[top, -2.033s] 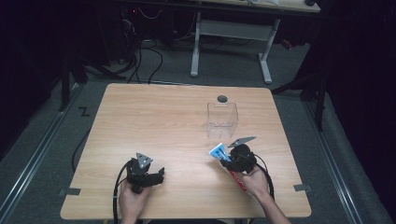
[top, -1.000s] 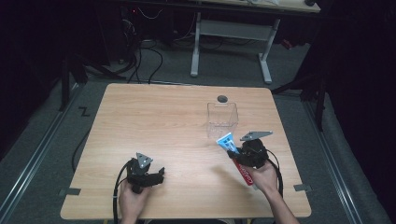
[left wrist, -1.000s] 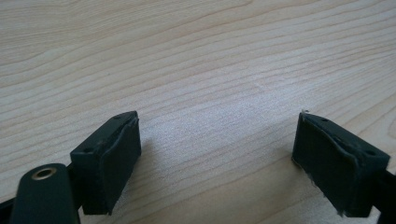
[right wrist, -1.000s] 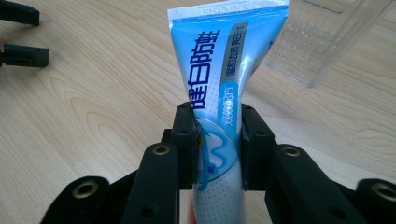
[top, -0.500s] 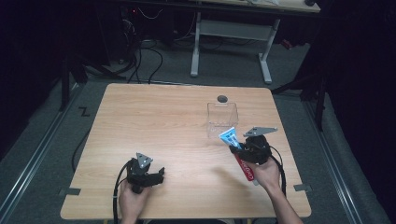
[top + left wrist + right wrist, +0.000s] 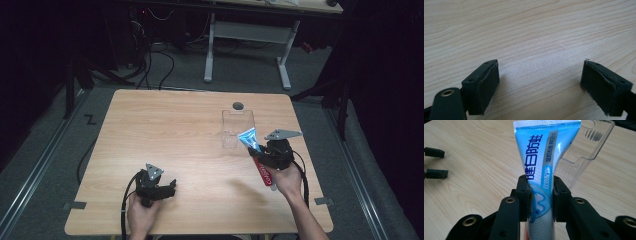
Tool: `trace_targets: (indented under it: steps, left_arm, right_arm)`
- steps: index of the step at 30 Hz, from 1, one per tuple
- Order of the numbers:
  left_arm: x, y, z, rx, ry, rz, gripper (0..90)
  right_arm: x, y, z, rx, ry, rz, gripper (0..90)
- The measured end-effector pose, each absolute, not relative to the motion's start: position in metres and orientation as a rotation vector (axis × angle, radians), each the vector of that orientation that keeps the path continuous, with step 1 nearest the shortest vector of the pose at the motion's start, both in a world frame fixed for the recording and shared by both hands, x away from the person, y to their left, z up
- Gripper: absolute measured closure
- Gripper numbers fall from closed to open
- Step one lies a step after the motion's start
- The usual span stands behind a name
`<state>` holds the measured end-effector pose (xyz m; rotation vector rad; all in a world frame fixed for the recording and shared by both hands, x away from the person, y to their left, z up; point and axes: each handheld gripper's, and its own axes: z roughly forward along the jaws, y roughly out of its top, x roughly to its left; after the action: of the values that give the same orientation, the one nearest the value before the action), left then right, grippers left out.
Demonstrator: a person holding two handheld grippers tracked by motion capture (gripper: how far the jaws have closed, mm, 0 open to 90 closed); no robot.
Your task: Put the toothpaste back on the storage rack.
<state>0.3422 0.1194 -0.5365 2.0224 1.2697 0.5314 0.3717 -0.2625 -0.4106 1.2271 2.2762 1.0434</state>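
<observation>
A light wooden table [image 6: 170, 135] stands on a grey floor in a dark room, with a white desk frame [image 6: 247, 35] and loose cables [image 6: 150, 60] behind its far edge. On the table there is one clear plastic container [image 6: 237, 128] and one dark round hole [image 6: 238, 105] near the far edge. There is one toothpaste tube [image 6: 252, 150] and two hand-held grippers.

The right gripper [image 6: 264, 155] is closed on the tube's lower body, its jaws pressed against both sides; in the right gripper view the tube [image 6: 541, 162] rises between them with its flat crimped end up, and the container [image 6: 586, 142] sits just behind it. In the high view the crimped end lies over the container's near right edge, while the red cap end points back toward the person's right hand [image 6: 287, 180].

The left gripper [image 6: 167, 189] rests near the front left of the table in the left hand [image 6: 142, 215]; in the left gripper view its jaws stand wide apart over bare wood, holding nothing.

Two seconds ago the tube was nearer the person and further left; it has since moved forward and right, up to the container. The left gripper has stayed put.

The table's middle and whole left half lie open, and the right gripper is well inside the right edge.
</observation>
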Motion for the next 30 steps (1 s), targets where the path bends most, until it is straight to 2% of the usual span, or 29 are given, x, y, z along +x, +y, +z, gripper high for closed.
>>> trace_targets:
  steps: [30]
  left_arm:
    - [0.342, 0.119, -0.537, 2.023, 1.270, 0.531, 15.6]
  right_arm:
    - [0.392, -0.261, -0.390, 1.188, 2.241, 1.136, 72.0]
